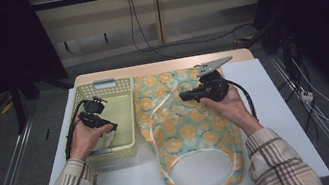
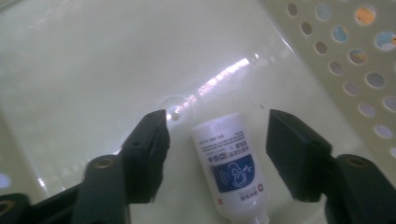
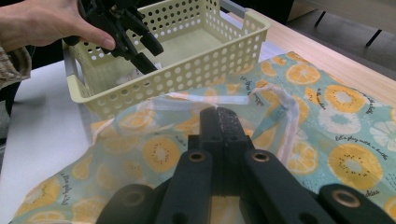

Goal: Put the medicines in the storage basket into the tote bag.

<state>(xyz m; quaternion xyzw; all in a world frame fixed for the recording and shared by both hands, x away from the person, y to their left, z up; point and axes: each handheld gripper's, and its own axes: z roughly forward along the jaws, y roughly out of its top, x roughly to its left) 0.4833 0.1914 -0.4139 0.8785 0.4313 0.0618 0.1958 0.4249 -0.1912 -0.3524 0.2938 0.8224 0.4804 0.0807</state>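
The left gripper (image 1: 108,129) is lowered inside the pale yellow perforated basket (image 1: 121,85), which sits at the left part of the white surface (image 1: 276,104); the basket walls close it in on all sides, with room only upward. Its jaws stand apart, either side of a small white bottle (image 2: 231,165) with a blue label, and clear floor shows between each pad and the bottle, so nothing is gripped. The left gripper view shows the bottle lying flat on the basket floor, its long axis running along the jaws, one rounded end pointing away from the camera; the high view hides most of it behind the hand and gripper. The right gripper (image 1: 184,96) has its jaws pressed together, and whether cloth is caught between them cannot be told. It rests on the orange-slice patterned bag (image 1: 179,130), which lies spread just beside the basket and reaches the near edge of the surface. The right gripper view shows the bag's pale handle strap (image 3: 280,100) just past the jaw tips. To the right of the bag the surface is bare.
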